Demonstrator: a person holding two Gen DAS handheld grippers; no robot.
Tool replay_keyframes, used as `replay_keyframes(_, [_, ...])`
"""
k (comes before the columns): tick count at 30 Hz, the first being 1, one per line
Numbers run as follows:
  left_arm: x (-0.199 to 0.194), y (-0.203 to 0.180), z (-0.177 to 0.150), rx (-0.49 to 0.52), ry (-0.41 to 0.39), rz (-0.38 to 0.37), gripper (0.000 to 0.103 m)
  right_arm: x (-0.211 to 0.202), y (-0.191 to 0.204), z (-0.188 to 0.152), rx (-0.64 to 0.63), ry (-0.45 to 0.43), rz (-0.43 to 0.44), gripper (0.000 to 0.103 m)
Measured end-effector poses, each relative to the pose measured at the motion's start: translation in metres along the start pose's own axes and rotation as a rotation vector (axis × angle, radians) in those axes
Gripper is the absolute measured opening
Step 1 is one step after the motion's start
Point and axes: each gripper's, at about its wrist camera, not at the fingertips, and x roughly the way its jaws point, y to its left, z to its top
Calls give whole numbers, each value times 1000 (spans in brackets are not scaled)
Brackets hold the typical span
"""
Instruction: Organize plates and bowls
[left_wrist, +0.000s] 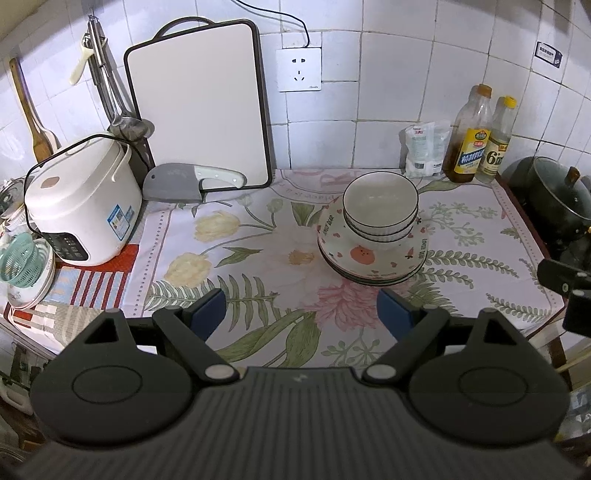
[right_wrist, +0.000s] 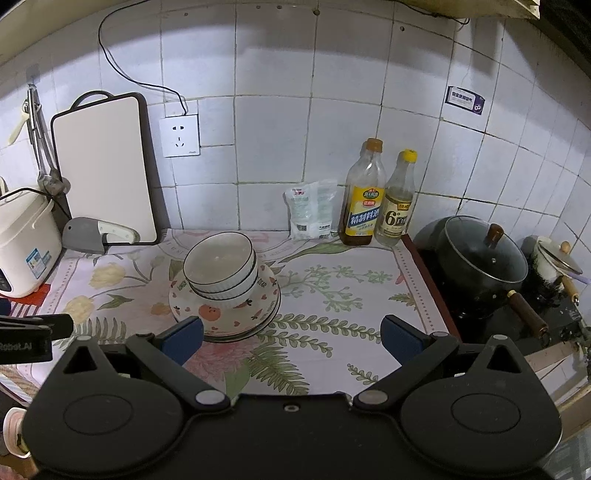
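Observation:
Nested white ribbed bowls (left_wrist: 380, 206) (right_wrist: 221, 269) with dark rims sit on a stack of patterned plates (left_wrist: 373, 260) (right_wrist: 225, 317) on the floral cloth. My left gripper (left_wrist: 301, 310) hovers open in front of the stack, a little to its left, with nothing between its blue pads. My right gripper (right_wrist: 291, 339) is open too and empty; its left pad (right_wrist: 183, 339) is just in front of the plates' near rim, apart from it. Each gripper's body shows at the edge of the other's view.
A white rice cooker (left_wrist: 81, 199), a cleaver (left_wrist: 184, 181) and a leaning cutting board (left_wrist: 199, 107) stand at the left. A salt bag (right_wrist: 312, 210) and two bottles (right_wrist: 364, 195) line the back wall. A lidded pot (right_wrist: 484, 262) sits on the stove at the right.

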Motion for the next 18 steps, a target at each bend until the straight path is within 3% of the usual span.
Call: replay_keyframes(18, [-10,-4,-4,13,-16,-17,90,-7,0,-5,-4,-10,-11,103])
